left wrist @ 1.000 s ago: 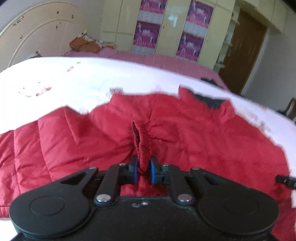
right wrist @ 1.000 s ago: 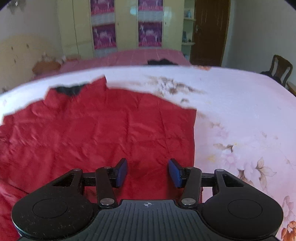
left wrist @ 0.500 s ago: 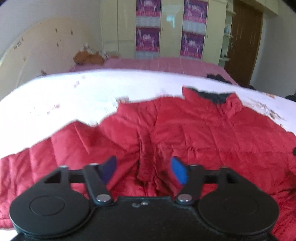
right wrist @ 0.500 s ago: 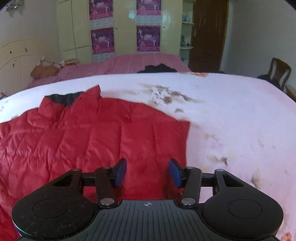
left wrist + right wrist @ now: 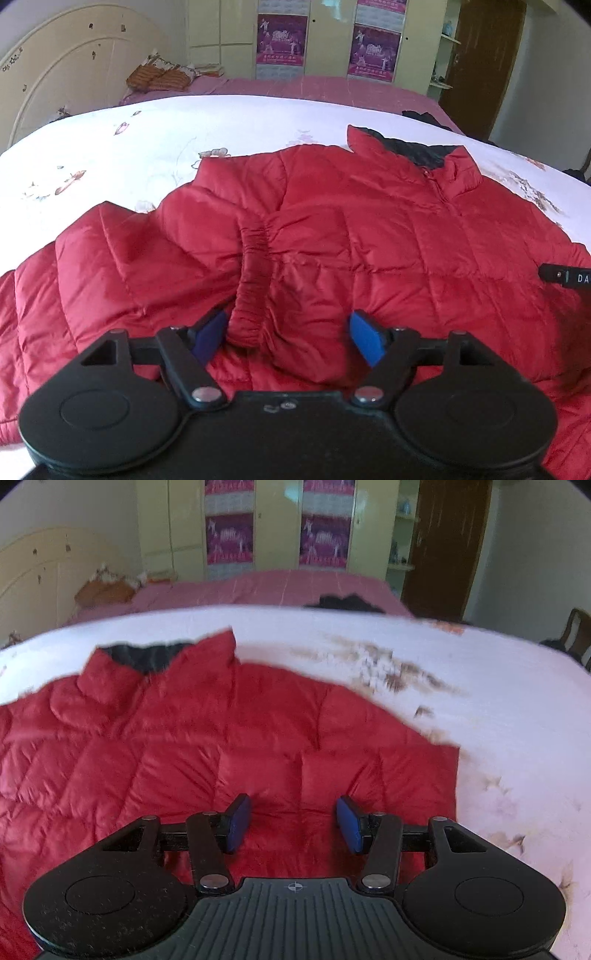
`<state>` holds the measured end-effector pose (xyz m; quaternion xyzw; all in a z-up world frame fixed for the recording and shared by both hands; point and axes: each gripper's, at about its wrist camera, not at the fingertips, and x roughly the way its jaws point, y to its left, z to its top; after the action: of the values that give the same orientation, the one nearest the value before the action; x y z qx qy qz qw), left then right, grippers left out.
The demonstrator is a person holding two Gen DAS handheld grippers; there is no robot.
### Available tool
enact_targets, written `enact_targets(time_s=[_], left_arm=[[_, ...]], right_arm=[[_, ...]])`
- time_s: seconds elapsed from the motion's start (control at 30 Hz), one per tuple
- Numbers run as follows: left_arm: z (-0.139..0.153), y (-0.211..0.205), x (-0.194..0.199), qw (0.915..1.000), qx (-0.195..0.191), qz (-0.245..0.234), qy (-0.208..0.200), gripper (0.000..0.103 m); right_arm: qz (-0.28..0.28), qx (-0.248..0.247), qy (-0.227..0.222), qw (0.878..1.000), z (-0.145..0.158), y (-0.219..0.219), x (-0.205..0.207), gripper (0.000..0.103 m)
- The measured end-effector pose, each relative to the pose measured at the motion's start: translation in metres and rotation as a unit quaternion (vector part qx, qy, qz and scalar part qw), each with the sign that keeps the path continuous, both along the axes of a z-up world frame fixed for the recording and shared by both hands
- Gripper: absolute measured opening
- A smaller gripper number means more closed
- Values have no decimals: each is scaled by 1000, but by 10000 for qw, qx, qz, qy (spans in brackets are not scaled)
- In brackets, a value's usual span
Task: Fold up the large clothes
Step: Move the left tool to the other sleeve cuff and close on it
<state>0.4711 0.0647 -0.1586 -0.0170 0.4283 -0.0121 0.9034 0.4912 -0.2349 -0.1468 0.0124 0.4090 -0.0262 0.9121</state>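
1. While the wide bed with the white, flower-printed cover (image 5: 155,147) reaches far ahead of both claws, the red quilted puffer jacket (image 5: 351,229) lies spread flat on it directly under and in front of them, its black-lined stand-up collar (image 5: 417,151) at the far end.
2. Ahead of the left claw (image 5: 288,334), the jacket's sleeve lies folded across the chest; its long axis runs from the far left shoulder toward the claw.
3. At the sleeve's near end, the gathered elastic cuff (image 5: 251,280) sits just inside the left blue pad (image 5: 210,332). The jaws have just been opening, now stand wide, and grip nothing.
4. The right claw (image 5: 293,821) hangs over the jacket's quilted body near its straight right edge (image 5: 456,775), jaws half-spread and empty.
5. Judgement: the right claw is nearer the unfolded side, so that edge or the sleeve there likely comes next.
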Motion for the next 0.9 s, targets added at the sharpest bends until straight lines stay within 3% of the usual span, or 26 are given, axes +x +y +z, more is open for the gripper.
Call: enact_targets(time_s=[0.27, 0.43, 0.63, 0.8, 0.9], left_arm=[[3, 1, -3, 10000, 26, 3, 44, 74], [10, 4, -8, 10000, 21, 66, 29, 74], [17, 13, -20, 9999, -4, 127, 9, 74], [24, 28, -33, 9995, -31, 300, 14, 77], [26, 38, -42, 9990, -109, 425, 59, 77]], right_arm=[[619, 328, -377, 9968, 29, 40, -26, 51], [1001, 409, -303, 9937, 23, 72, -35, 51], [1210, 160, 5, 9925, -4, 93, -38, 50], [1191, 358, -31, 9922, 3, 93, -41, 50], [1311, 59, 15, 9913, -6, 103, -44, 50]])
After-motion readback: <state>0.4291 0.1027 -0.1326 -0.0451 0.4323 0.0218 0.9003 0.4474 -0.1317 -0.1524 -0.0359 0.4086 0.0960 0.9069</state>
